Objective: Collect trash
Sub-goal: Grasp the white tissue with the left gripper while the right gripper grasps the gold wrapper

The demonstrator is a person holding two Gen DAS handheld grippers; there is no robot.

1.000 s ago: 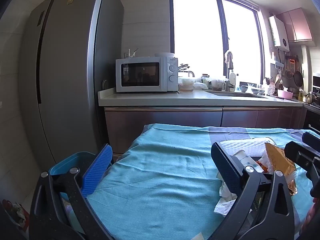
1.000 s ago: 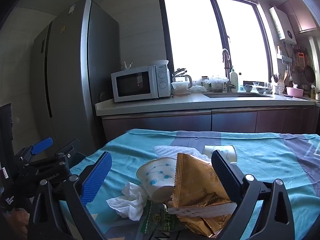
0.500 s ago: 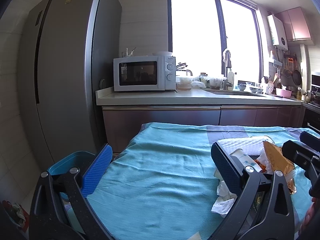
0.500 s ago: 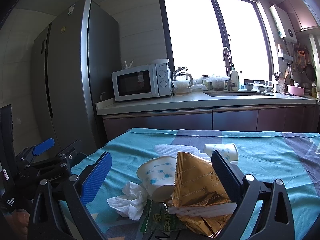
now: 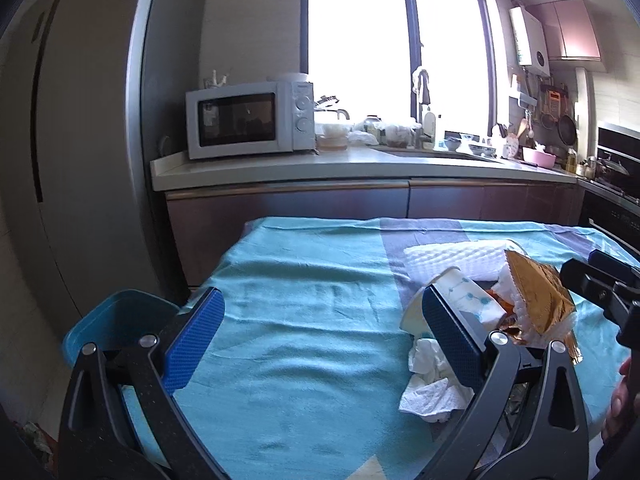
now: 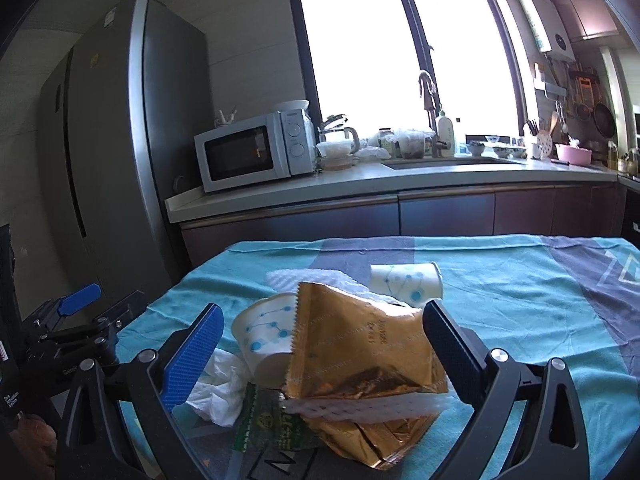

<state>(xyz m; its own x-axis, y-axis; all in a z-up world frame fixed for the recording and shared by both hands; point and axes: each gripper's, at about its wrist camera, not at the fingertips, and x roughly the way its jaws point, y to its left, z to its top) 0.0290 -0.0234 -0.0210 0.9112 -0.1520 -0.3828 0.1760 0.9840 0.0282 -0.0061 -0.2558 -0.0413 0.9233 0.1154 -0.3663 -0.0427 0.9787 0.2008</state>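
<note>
Your right gripper [image 6: 320,344] stands wide apart around the gold snack bag [image 6: 360,344], whose serrated end points up and away from you, beside a paper cup [image 6: 264,332] lying on its side. Your left gripper [image 5: 320,332] is also spread, holding nothing, over bare teal cloth [image 5: 300,300]. A blue bin [image 5: 116,320] sits off the table's left edge; the kitchen counter [image 5: 320,168] lies beyond.

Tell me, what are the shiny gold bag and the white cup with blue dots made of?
The shiny gold bag looks like metallic foil or foil-coated plastic: it gleams, creases sharply and has a zigzag-cut edge. The white cup with blue dots, lying on its side, looks like matte paper, going by its dull surface and thin rolled rim; a thin plastic lining cannot be ruled out.
</note>
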